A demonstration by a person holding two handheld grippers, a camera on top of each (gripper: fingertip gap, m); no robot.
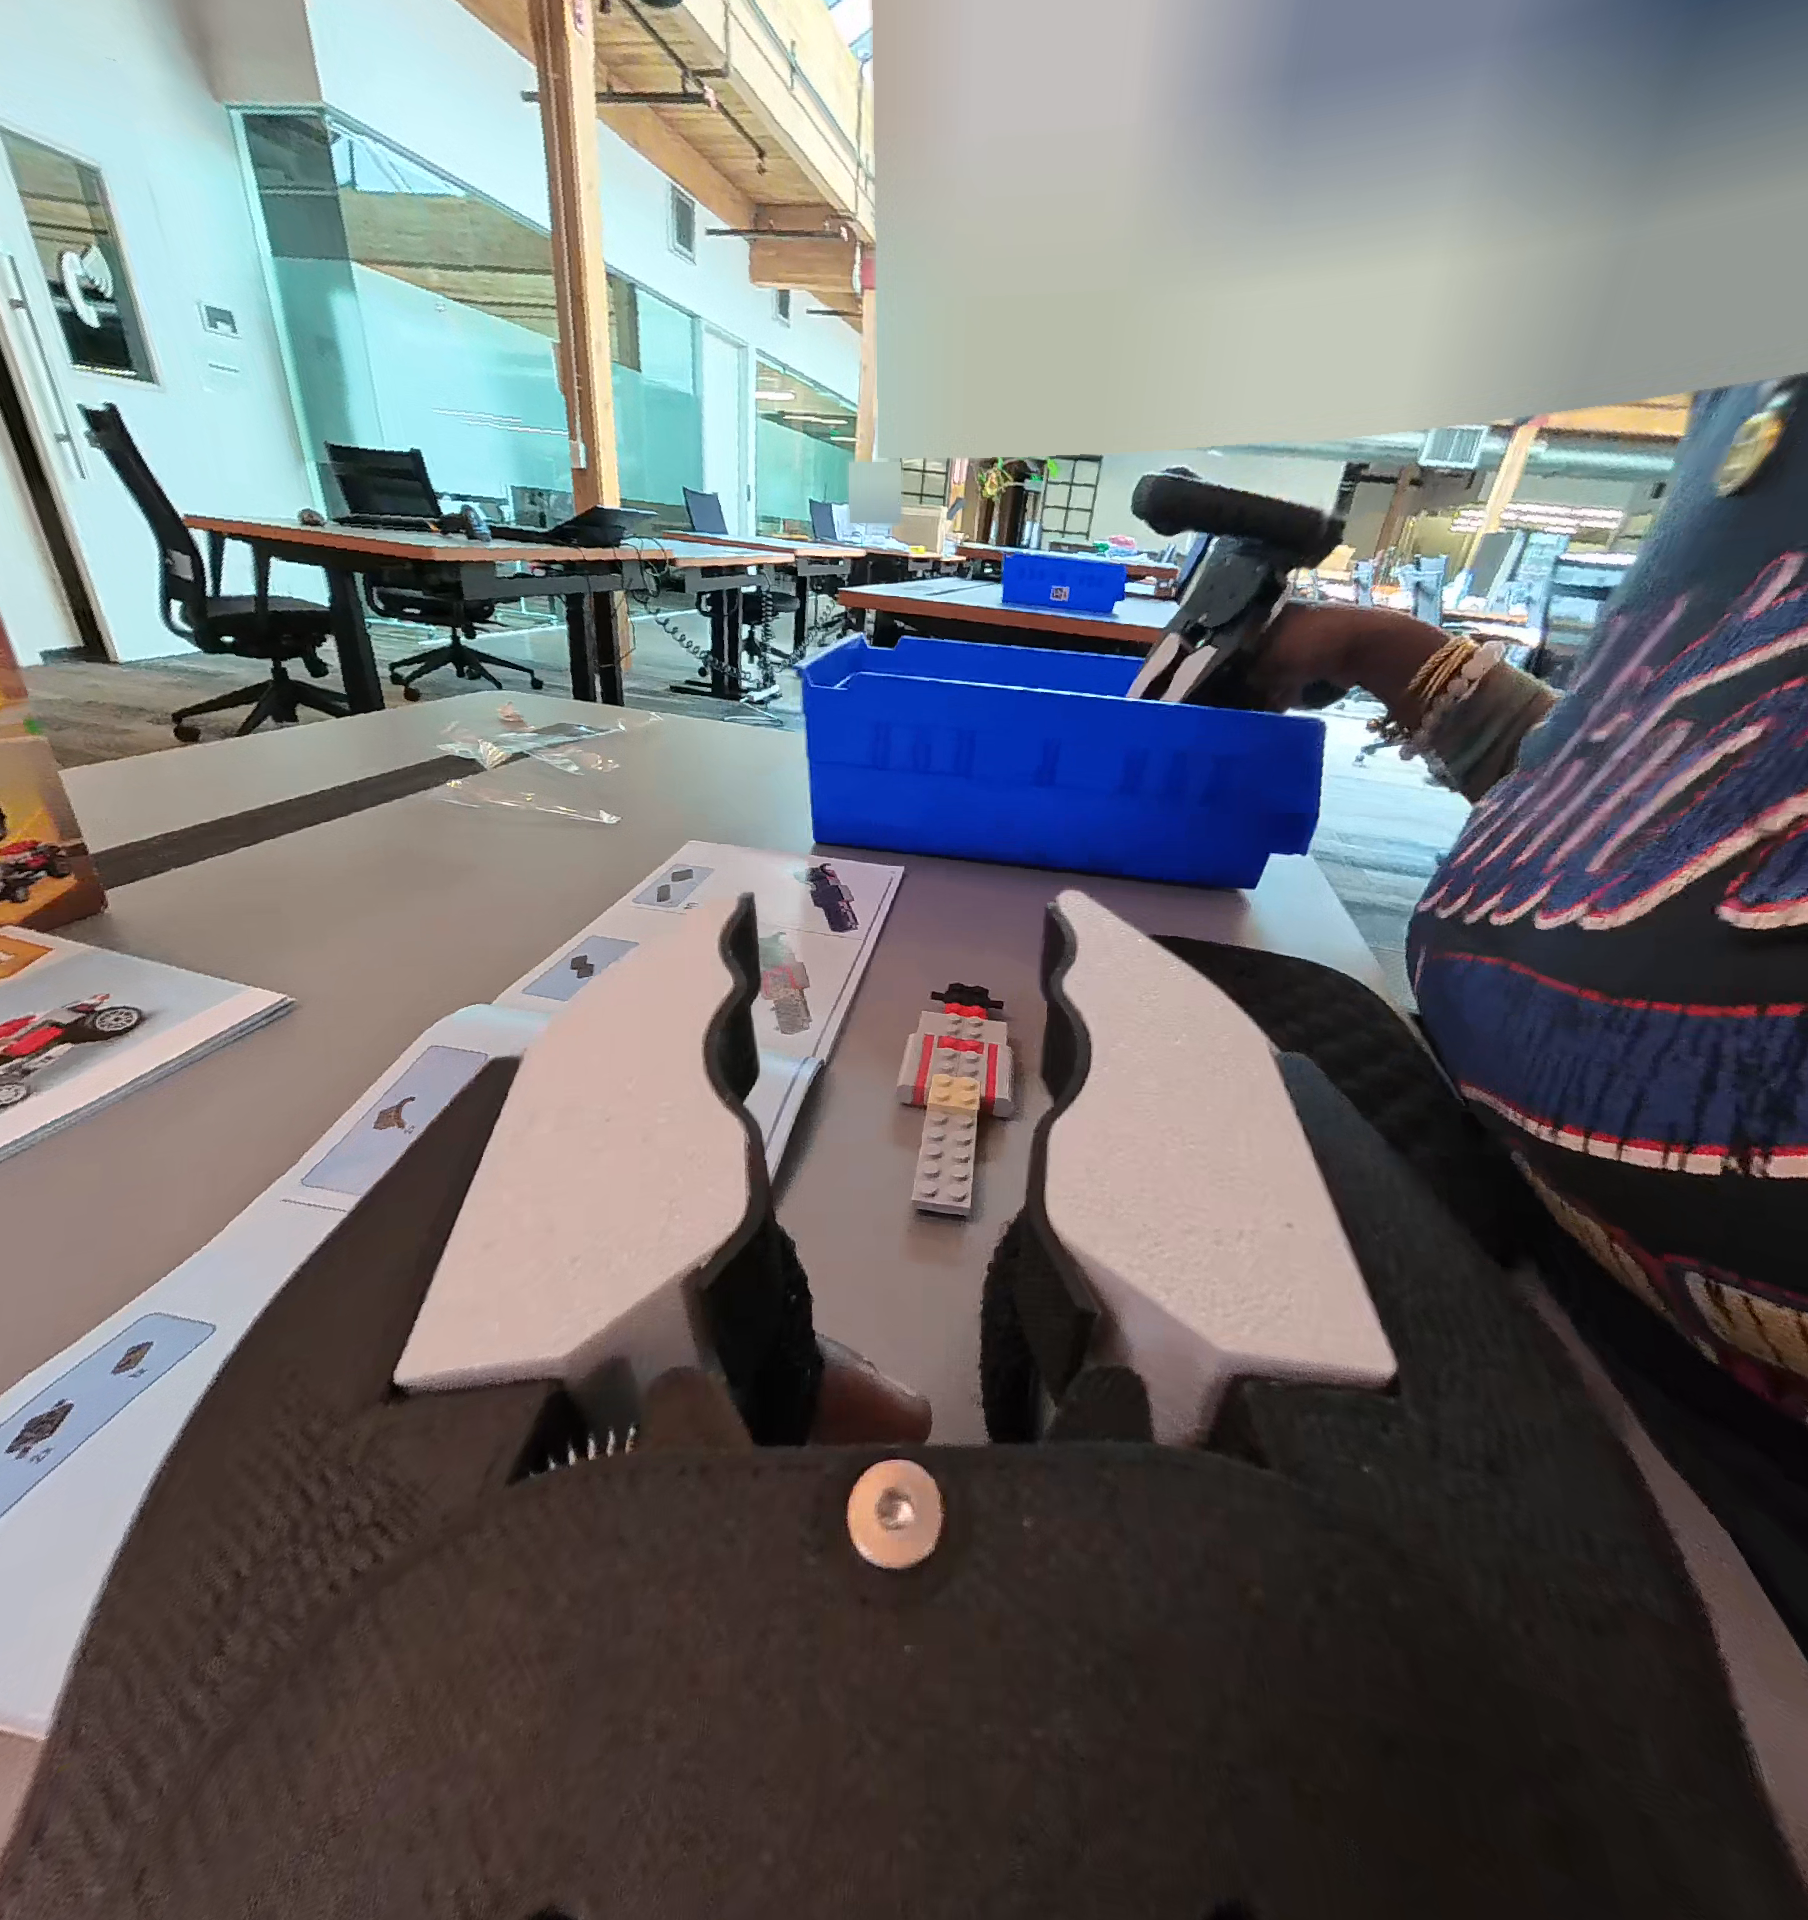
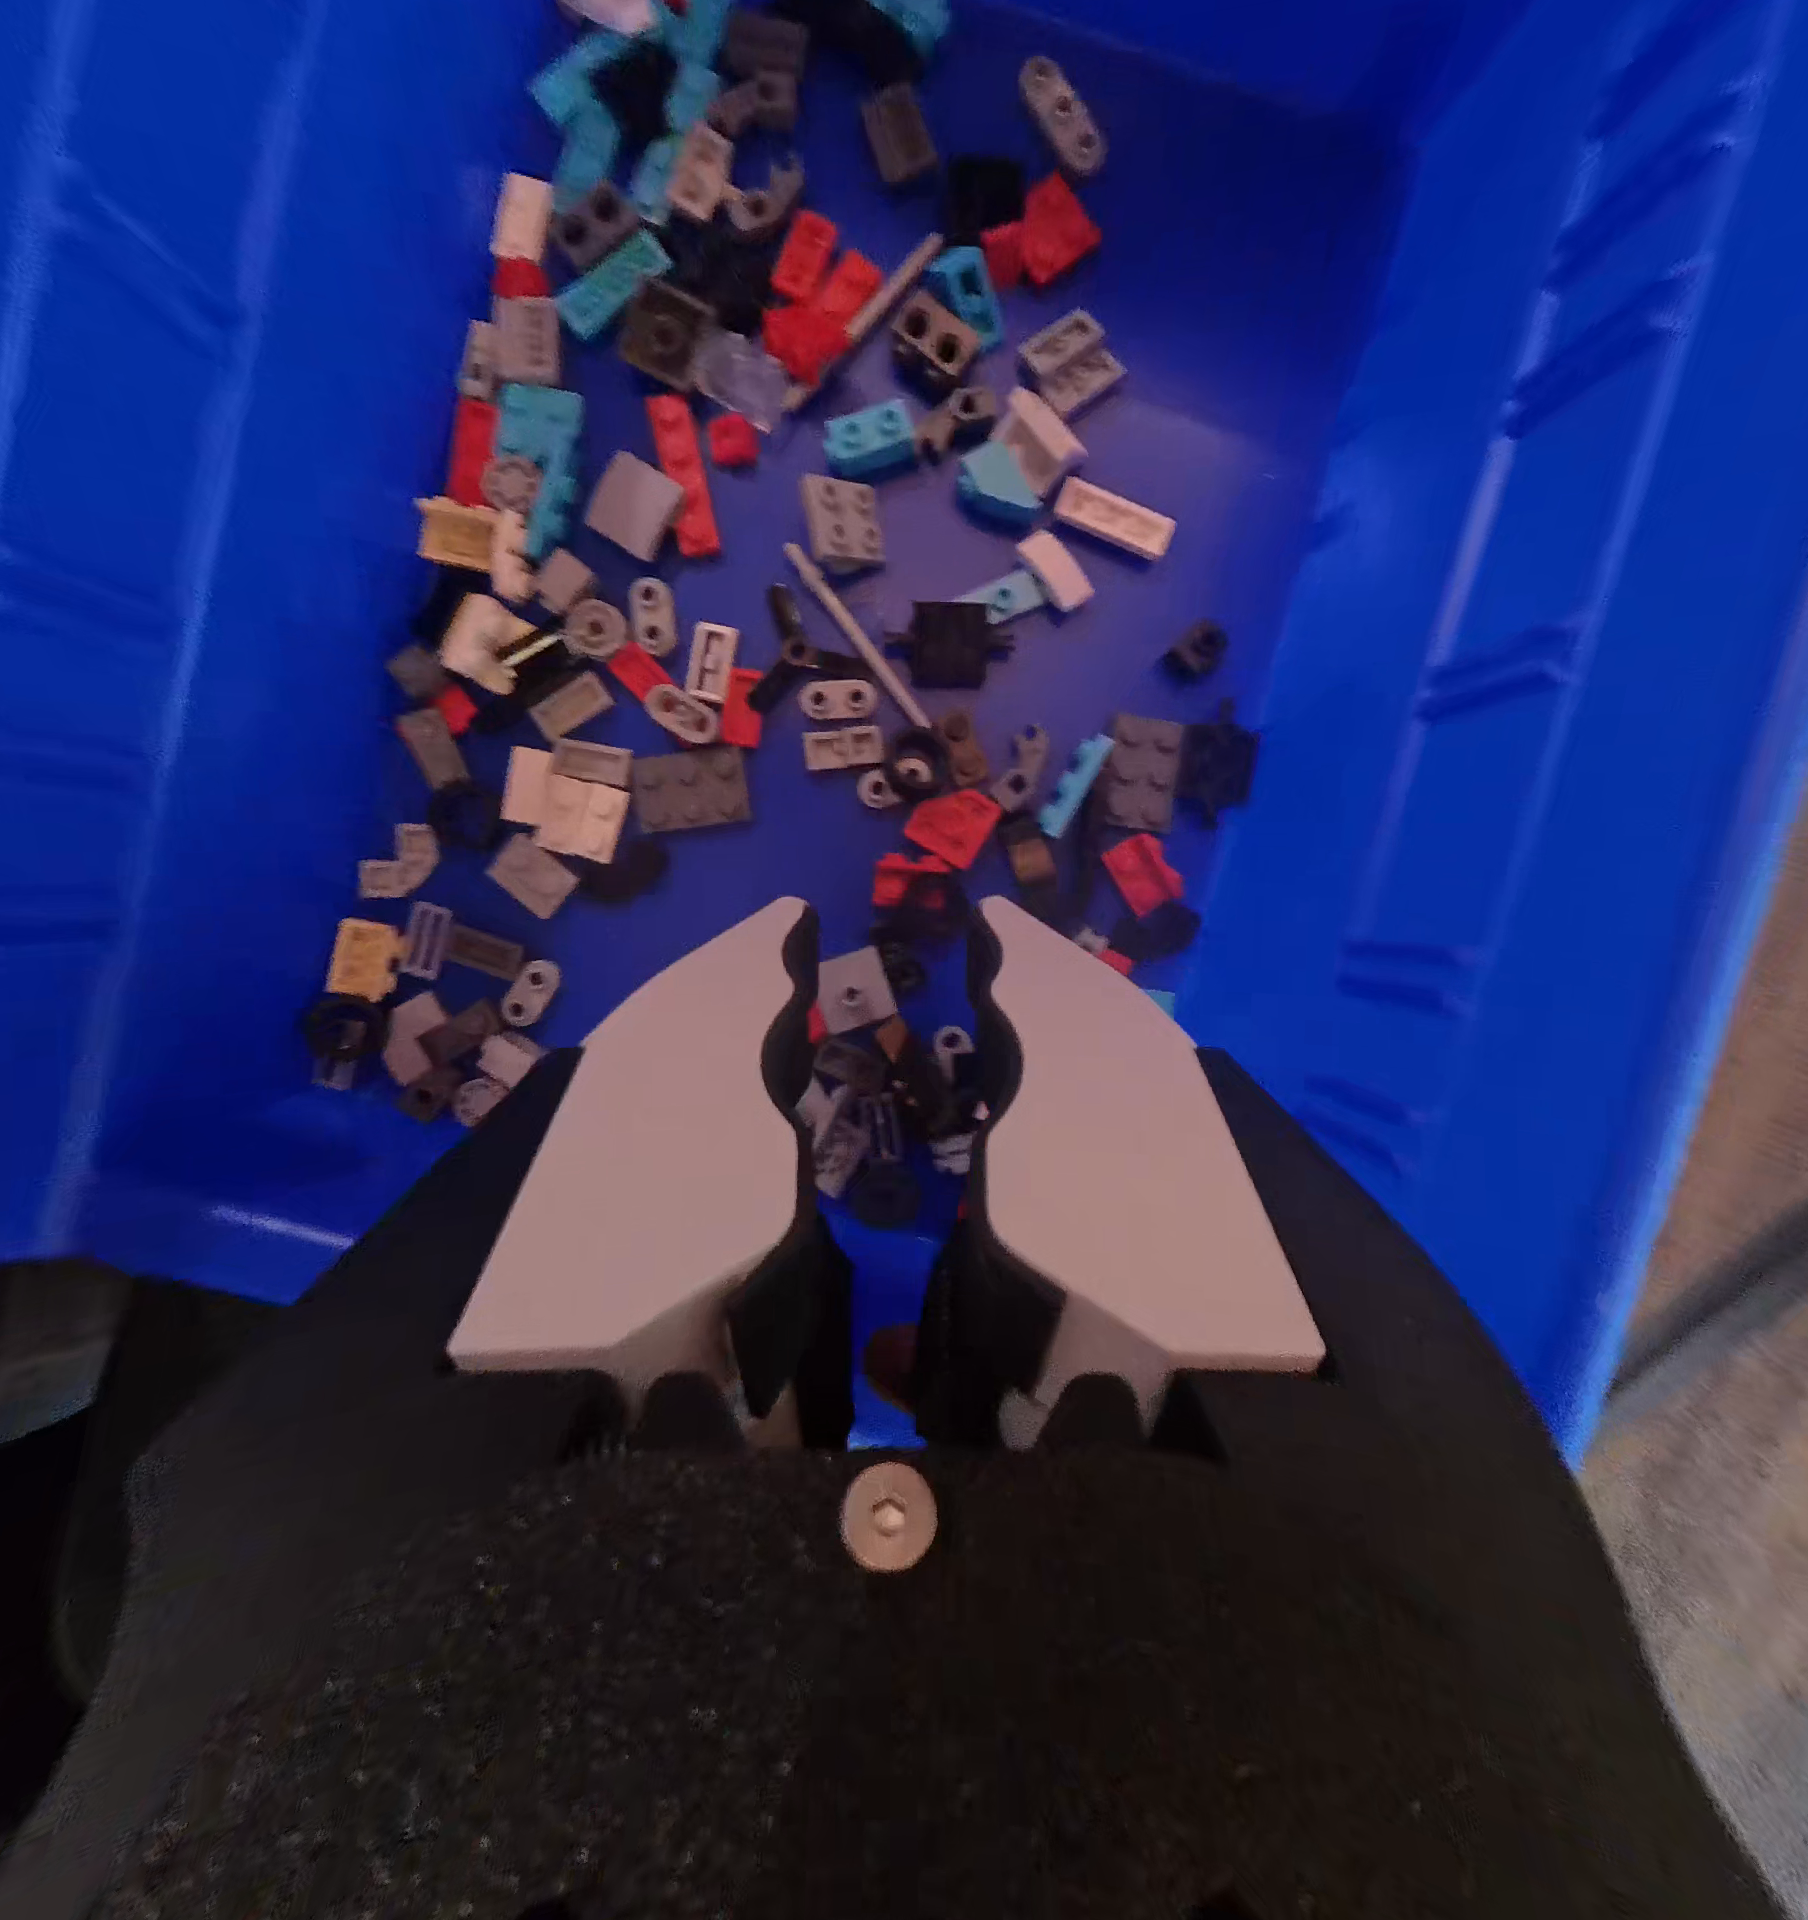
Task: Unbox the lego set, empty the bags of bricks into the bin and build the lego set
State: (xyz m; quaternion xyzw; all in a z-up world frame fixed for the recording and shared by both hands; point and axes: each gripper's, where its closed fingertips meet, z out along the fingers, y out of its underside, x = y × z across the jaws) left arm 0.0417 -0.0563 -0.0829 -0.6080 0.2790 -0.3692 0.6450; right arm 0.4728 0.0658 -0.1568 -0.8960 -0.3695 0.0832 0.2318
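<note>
loose mixed bricks (image 2: 775, 582) litter the blue bin (image 2: 204, 623); a small part-built model (image 1: 954, 1086) lies flat on the table.

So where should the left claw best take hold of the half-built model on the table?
Probably across the wide red-and-grey middle of the model, coming from above. It lies flat, lengthwise between the open left claw fingers, so its long sides already face them; the thin grey tail offers less.

On the table (image 1: 380, 935), the partial build (image 1: 954, 1091) lies between the fingers of the left gripper (image 1: 895, 925), with the open instruction sheet (image 1: 671, 997) just to its left. The bin (image 1: 1056, 769) stands behind both, at the table's far right. A closed booklet (image 1: 79, 1039) lies farther left, before the box (image 1: 6, 831) (only partly in view). Empty bags (image 1: 526, 758) lie behind, left of the bin. Loose bricks (image 2: 775, 520) lie in the bin, under the right gripper (image 2: 895, 925).
</note>
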